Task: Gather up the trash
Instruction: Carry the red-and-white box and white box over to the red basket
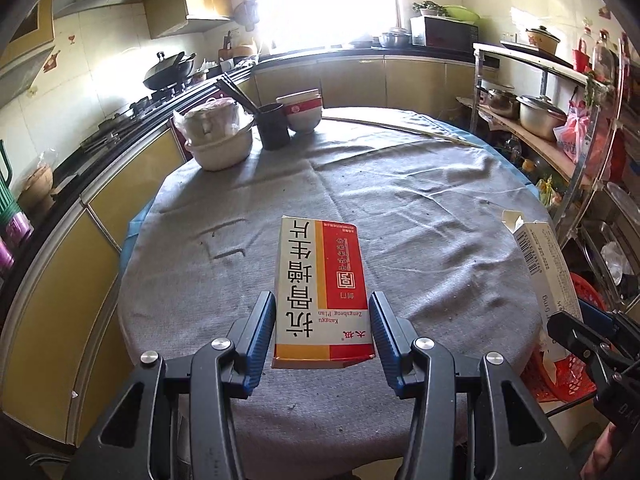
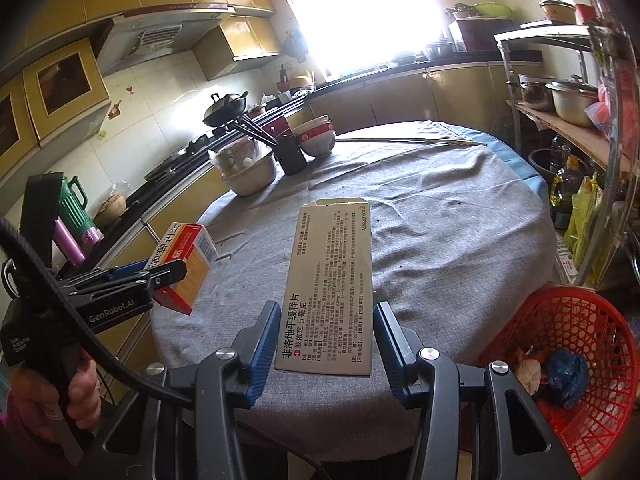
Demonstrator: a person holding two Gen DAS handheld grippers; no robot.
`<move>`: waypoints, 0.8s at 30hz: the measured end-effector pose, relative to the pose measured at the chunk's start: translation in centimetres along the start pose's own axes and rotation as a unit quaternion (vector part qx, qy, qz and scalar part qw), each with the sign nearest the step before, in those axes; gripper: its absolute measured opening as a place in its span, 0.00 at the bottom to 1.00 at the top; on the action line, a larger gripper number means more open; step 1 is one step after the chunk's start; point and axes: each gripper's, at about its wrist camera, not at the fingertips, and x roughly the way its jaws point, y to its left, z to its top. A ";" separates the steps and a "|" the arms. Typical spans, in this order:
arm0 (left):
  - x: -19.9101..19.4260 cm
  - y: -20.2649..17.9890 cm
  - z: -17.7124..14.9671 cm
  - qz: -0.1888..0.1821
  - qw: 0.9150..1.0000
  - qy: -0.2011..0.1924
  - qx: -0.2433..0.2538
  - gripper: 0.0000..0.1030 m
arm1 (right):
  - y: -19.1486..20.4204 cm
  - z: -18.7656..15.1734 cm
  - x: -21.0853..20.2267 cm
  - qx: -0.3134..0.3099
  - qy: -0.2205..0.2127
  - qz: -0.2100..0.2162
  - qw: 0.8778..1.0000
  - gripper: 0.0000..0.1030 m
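In the left wrist view, a red-and-white medicine box (image 1: 322, 294) is gripped by the left tongs (image 1: 322, 336), raised above the desk (image 1: 420, 216). In the right wrist view, a beige medicine box (image 2: 330, 292) is clasped by the right tongs (image 2: 326, 344); a red basket (image 2: 576, 360) is seen just right of them.

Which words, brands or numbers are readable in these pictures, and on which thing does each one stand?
"抗骨增生片", "Kanggu Zengsheng Pian": red box, between the left gripper's fingers.
"非洛地平缓释片", "5 毫克", "AstraZeneca": beige box, between the right gripper's fingers.
"GenRobot.AI": left gripper body, right wrist view.
Beige box's fine print, both barcodes' digits: too small to read.
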 end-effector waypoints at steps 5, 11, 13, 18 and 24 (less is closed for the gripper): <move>-0.4 -1.0 -0.1 0.000 1.000 -0.003 0.013 0.48 | -0.7 -0.4 -0.7 0.010 -0.003 -0.001 1.000 0.49; -0.6 -2.3 -0.2 -0.003 1.000 -0.004 0.028 0.48 | -1.5 -0.8 -1.3 0.019 -0.008 -0.001 1.000 0.49; -0.7 -2.7 -0.2 -0.002 0.999 -0.004 0.033 0.48 | -1.8 -0.9 -1.5 0.023 -0.010 0.001 1.000 0.49; -0.8 -3.9 -0.3 -0.004 0.999 -0.005 0.047 0.48 | -2.5 -1.1 -2.0 0.030 -0.015 0.000 0.999 0.49; -0.9 -5.6 -0.1 -0.009 0.998 -0.007 0.068 0.48 | -3.8 -1.5 -2.9 0.043 -0.021 -0.006 0.999 0.49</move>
